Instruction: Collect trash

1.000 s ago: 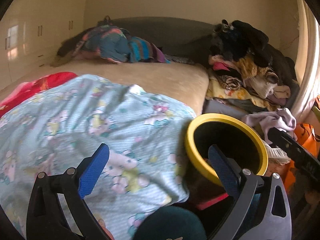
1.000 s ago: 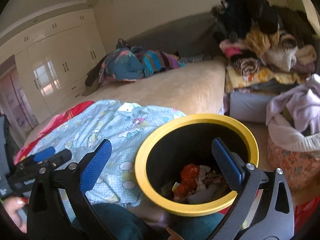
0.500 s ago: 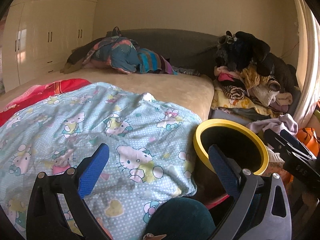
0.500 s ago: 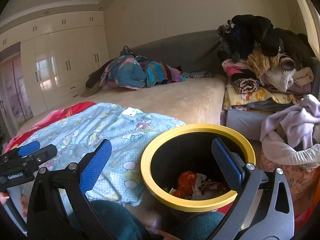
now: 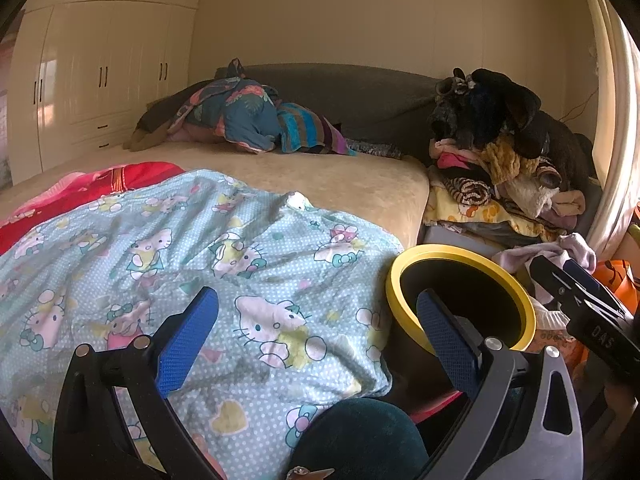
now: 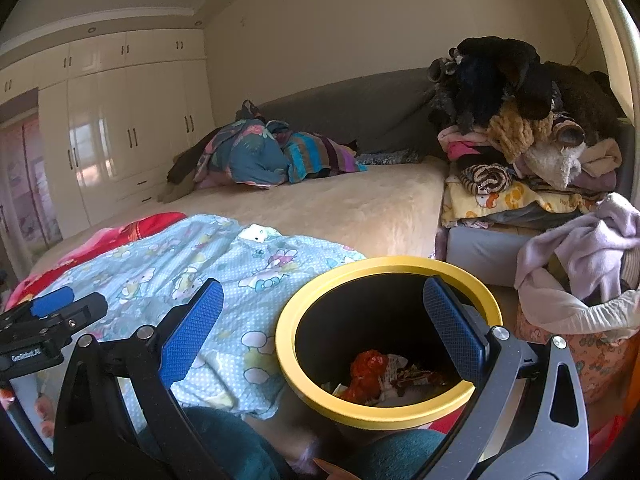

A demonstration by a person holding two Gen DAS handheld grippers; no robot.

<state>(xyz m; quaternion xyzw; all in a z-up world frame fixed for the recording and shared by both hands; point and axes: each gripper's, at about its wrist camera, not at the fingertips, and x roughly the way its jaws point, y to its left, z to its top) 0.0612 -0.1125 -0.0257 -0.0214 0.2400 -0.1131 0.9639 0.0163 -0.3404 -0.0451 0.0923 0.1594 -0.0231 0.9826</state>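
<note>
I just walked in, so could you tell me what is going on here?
A person is collecting trash with two handheld grippers. Both the left gripper and the right gripper are open and hold nothing. The yellow-rimmed bin beside the bed already has red wrappers and scraps inside.

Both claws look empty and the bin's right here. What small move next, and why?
Probably sweep the left claw across the blanket to look for trash. Both it and the right claw are open and empty, the bin already holds wrappers, and no loose trash shows on the bed.
</note>
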